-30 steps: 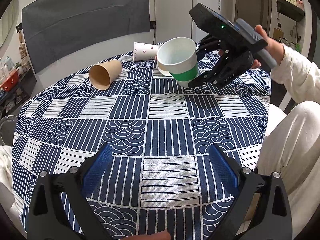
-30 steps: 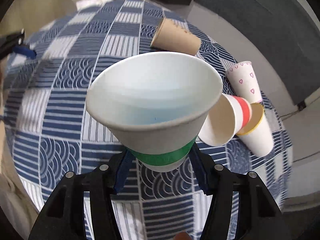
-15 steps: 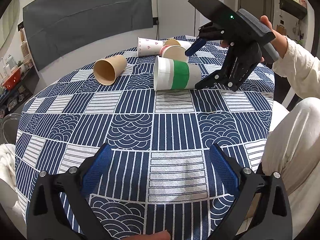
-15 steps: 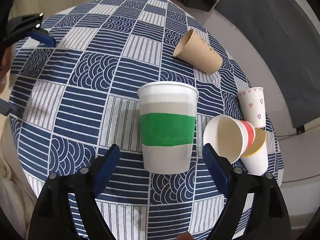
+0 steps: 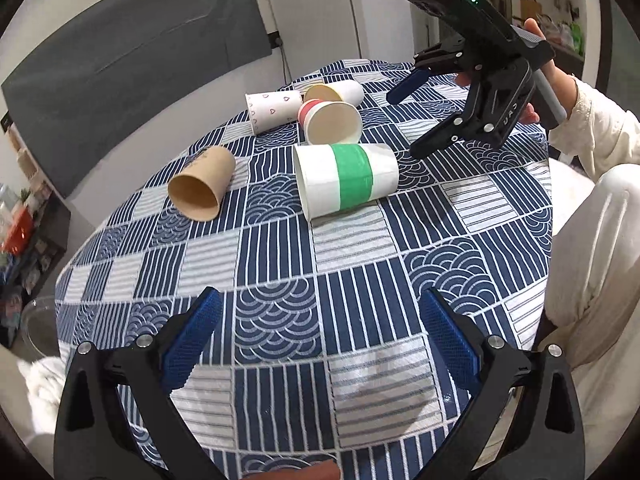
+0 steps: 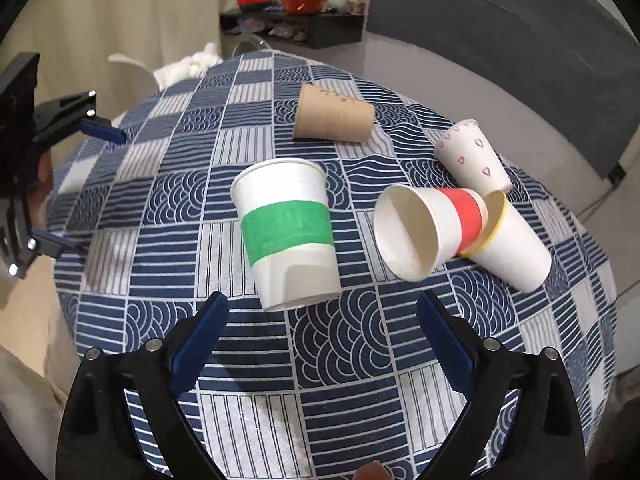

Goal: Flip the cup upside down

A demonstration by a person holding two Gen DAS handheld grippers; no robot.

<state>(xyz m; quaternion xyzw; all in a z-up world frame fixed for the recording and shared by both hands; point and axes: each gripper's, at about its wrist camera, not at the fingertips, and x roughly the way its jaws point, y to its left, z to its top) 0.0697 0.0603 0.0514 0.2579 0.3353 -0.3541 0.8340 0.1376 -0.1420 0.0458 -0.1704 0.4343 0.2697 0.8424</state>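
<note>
A white paper cup with a green band (image 5: 347,181) lies on its side on the blue patterned tablecloth (image 5: 280,264); it also shows in the right wrist view (image 6: 289,232), rim pointing away from that gripper. My right gripper (image 6: 322,334) is open and empty, just behind the cup's base; in the left wrist view (image 5: 404,120) it hangs above the table to the cup's right. My left gripper (image 5: 320,336) is open and empty near the table's front edge, well short of the cup.
A brown cup (image 5: 200,190) lies on its side to the left. A heart-print cup (image 5: 274,111), a red-band cup (image 5: 330,122) and a yellow-rim cup (image 5: 340,92) lie together behind. The tablecloth (image 6: 340,344) curves off at the edges. A person sits at right.
The right gripper held the green-band cup tilted in the air, laid it on its side on the table, opened, and has now pulled back from it. The left gripper stayed open.
</note>
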